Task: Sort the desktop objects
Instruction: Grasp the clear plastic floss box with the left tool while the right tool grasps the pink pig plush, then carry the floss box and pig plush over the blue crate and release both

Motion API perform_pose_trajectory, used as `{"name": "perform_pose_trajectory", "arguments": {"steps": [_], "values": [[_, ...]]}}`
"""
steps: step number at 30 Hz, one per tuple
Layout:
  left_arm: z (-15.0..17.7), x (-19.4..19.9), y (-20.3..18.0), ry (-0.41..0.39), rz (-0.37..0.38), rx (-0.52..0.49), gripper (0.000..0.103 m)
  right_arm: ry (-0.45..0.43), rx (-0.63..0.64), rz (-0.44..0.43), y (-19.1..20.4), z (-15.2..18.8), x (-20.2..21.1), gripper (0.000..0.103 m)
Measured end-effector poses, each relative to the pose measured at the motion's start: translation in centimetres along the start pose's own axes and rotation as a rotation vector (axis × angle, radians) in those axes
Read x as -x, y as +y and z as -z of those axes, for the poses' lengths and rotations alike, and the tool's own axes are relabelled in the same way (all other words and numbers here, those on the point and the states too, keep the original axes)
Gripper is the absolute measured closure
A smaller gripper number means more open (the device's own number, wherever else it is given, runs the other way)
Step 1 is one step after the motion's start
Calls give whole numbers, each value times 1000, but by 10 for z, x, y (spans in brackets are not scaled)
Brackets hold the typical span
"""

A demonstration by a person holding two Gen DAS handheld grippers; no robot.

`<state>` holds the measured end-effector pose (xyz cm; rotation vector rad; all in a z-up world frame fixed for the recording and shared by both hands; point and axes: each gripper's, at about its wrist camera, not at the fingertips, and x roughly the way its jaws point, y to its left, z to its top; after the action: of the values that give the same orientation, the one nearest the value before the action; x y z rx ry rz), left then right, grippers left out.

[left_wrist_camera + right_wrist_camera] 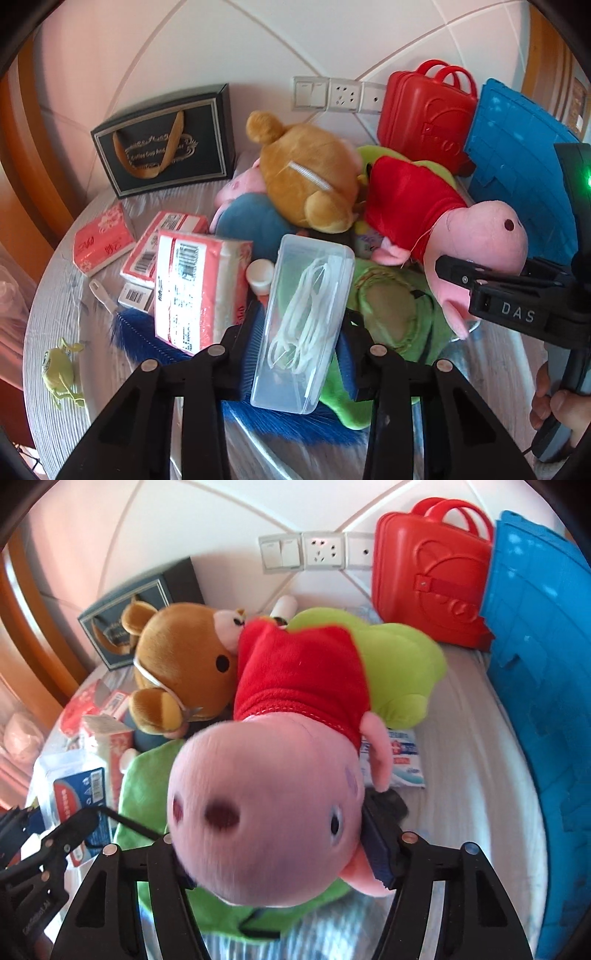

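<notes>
Left wrist view: our left gripper (301,354) clamps the clear plastic box (304,325), raised at six o'clock over the clutter. Right wrist view: our right gripper (280,853) squeezes the pink pig plush (258,812) by its head, dead centre. Next, we judge, each needs carrying to its group.

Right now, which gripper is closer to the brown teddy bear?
Left, though neither touches it. The left gripper holds a clear box just below the brown teddy bear; the right gripper clamps the pink pig's head, farther off.
</notes>
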<state>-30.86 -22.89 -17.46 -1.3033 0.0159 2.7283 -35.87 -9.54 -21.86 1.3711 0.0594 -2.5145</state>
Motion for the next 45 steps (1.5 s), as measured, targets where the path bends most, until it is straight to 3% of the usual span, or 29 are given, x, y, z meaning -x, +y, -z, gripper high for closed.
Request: {"name": "perform_pose_trajectory", "arguments": {"steps": [18, 27, 35, 41, 45], "values": [[-11, 88, -114, -149, 94, -161, 67, -228, -63, 73, -56, 32, 155, 39], [-32, 134, -195, -266, 152, -205, 67, -416, -81, 131, -101, 39, 253, 39], [-74, 174, -296, -375, 224, -206, 67, -568, -88, 222, -173, 37, 342, 39], [-106, 192, -389, -422, 263, -241, 67, -634, -108, 298, -255, 35, 388, 39], [-115, 189, -445, -383, 275, -298, 67, -582, -123, 351, -308, 33, 398, 40]]}}
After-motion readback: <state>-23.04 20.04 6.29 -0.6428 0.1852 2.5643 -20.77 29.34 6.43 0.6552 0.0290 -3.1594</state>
